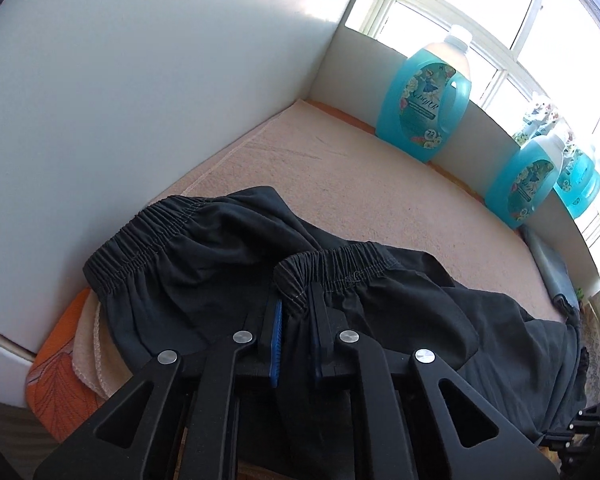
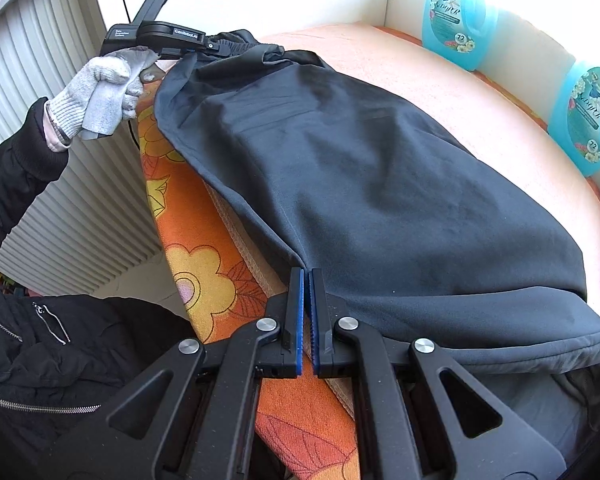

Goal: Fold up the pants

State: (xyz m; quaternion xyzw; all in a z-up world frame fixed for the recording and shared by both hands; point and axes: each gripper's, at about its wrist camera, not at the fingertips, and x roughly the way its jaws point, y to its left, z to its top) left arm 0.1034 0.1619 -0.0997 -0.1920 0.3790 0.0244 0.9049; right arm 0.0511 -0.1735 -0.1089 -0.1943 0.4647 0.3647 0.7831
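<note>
On the peach table (image 2: 440, 92), both tongs, left tongs (image 1: 296, 304) and right tongs (image 2: 305, 276), pinch the pants (image 2: 360, 184), laid long, not folded up yet.

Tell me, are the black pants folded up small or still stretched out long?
Stretched out long. The pants lie lengthwise on the peach towel, waistband pinched by the left gripper, far end by the right gripper.

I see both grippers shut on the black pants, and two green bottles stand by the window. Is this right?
Not quite: the bottles are blue, not green, as the left wrist view shows. The rest holds: the left gripper and right gripper are shut on the black pants.
</note>
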